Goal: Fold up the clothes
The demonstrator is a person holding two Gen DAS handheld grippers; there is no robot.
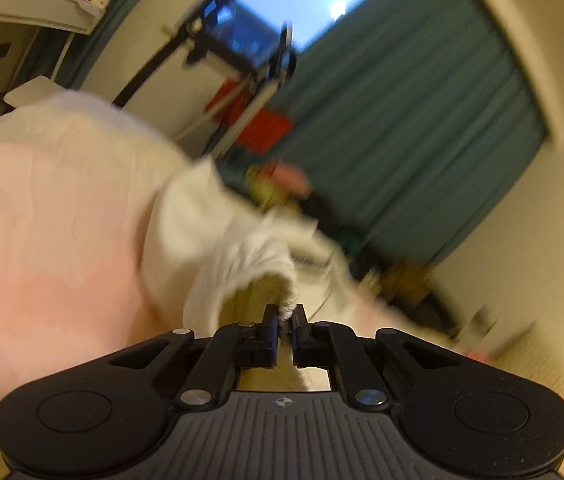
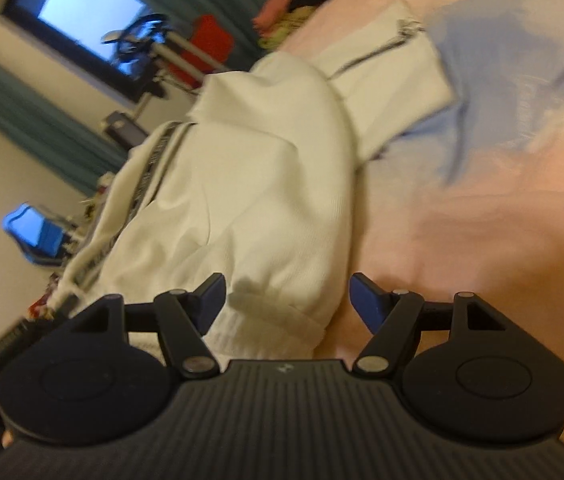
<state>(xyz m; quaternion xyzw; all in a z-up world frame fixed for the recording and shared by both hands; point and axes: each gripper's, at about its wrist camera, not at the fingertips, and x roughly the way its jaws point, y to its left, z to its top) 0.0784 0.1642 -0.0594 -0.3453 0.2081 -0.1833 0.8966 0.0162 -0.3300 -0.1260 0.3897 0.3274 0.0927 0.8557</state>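
Note:
A white zip-up sweatshirt (image 2: 265, 168) lies across a pink bed cover (image 2: 482, 232), its dark zipper running along the left side. My left gripper (image 1: 285, 316) is shut on a ribbed edge of the same white garment (image 1: 241, 256), lifting a fold of it off the bed. My right gripper (image 2: 288, 300) stands open just above a ribbed cuff of the sweatshirt, which sits between the two blue pads (image 2: 211, 296). Both views are blurred by motion.
A light blue garment (image 2: 494, 64) lies on the bed cover beyond the sweatshirt. Teal curtains (image 1: 402, 128), a window (image 1: 302, 4) and a metal rack with red items (image 1: 257, 120) stand behind the bed. A pile of coloured clothes (image 1: 282, 180) sits at the far bed edge.

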